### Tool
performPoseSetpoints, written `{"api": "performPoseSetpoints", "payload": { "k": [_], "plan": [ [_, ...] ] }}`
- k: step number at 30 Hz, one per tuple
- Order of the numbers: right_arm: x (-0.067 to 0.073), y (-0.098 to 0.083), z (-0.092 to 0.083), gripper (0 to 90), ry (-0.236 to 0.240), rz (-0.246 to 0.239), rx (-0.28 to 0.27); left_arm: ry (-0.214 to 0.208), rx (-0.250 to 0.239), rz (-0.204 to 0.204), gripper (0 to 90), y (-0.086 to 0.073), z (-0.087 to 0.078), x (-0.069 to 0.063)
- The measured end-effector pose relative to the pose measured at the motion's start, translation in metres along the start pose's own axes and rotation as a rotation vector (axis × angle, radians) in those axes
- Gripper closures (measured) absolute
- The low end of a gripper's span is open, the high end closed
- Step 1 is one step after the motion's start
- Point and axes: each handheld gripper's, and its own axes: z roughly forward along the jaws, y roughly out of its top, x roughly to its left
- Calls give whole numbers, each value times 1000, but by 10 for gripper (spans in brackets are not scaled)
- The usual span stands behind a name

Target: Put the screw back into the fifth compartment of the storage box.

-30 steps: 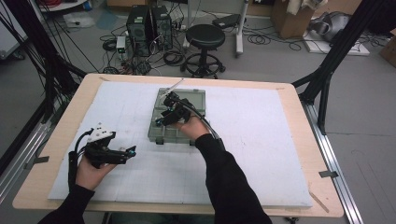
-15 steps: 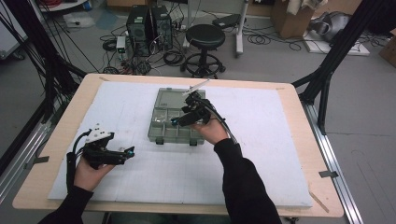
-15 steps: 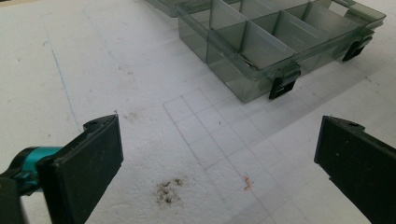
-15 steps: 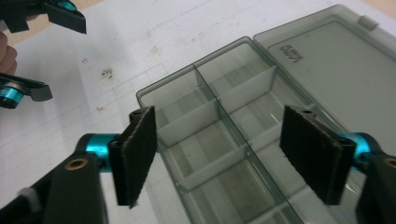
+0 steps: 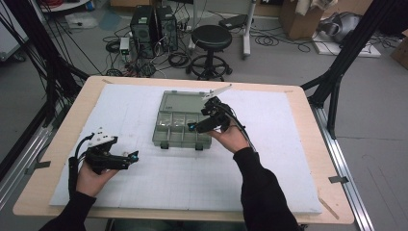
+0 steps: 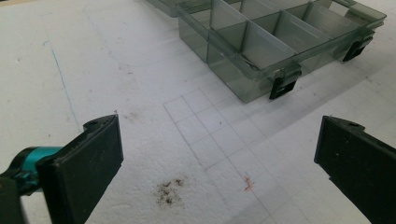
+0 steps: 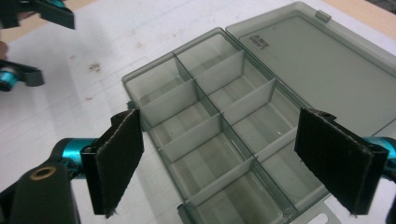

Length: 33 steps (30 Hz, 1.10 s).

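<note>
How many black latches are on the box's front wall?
2. The near latch sits by the closest corner of the box in the left gripper view; the far latch sits toward the other corner. None seem hidden.

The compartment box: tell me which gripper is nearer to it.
Right. The right gripper hovers over the compartment box at its right end, fingers apart with nothing between them. The left gripper sits off to the box's front left, over the white foam.
</note>
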Motion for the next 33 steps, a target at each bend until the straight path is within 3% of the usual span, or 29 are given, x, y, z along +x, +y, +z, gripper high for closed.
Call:
{"api": "performPoseSetpoints", "payload": {
  "k": [4, 9, 12, 26, 33],
  "plan": [
    [1, -3, -7, 110, -5, -25, -4, 3, 5, 7, 17, 0, 0, 0],
    [2, -11, -14, 93, -23, -21, -12, 2, 2, 6, 17, 0, -1, -1],
    [1, -16, -15, 4, -37, -18, -7, 2, 5, 11, 17, 1, 0, -1],
    [-7, -45, -34, 4, -70, 5, -23, -2, 4, 12, 17, 1, 0, -2],
    [-13, -61, -43, 4, -78, 39, -33, -3, 6, 12, 17, 1, 0, -2]
  ]
}}
